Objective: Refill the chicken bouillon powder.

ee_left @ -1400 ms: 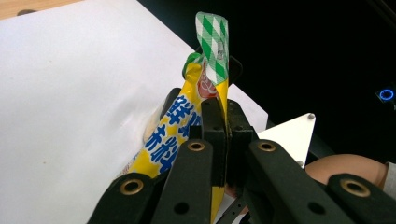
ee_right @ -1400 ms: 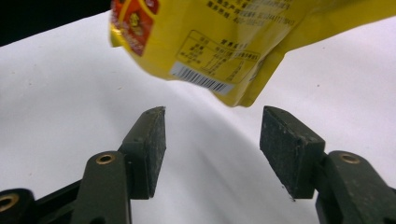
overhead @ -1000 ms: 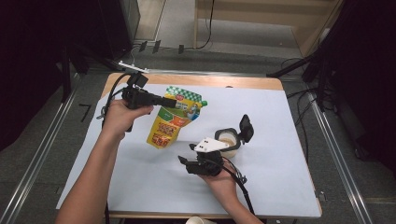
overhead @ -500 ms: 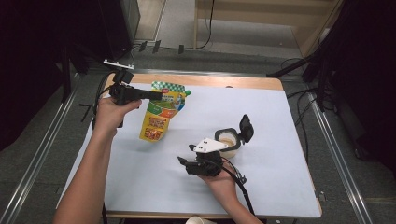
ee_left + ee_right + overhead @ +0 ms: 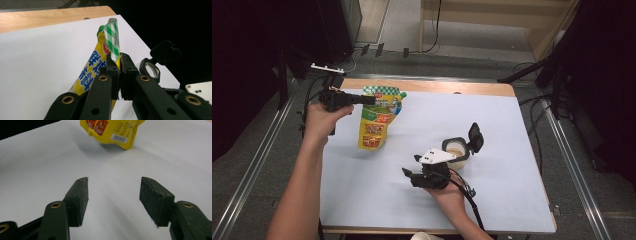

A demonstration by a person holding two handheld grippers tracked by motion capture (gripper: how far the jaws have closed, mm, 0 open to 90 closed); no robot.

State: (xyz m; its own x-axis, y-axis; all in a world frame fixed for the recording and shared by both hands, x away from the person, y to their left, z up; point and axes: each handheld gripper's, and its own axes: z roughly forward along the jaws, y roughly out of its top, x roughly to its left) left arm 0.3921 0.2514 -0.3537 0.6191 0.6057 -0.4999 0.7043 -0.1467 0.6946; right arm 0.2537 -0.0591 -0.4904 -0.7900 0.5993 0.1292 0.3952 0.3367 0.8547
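The white table [image 5: 512, 130] fills mid-frame. Your left gripper [image 5: 369, 100], upper left, clamps the green-checked top of the yellow pouch [image 5: 377, 125], which hangs there. Your right gripper [image 5: 409, 172], lower centre, gapes wide with nothing between its pads, beside the open-lidded cup [image 5: 457, 150].

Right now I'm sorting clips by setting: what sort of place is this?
Probably a lab or studio recording bench, not a kitchen: a wooden table under a white sheet, cables on the floor, dark curtains around. The left gripper clamps a refill pouch; the right gripper rests open.
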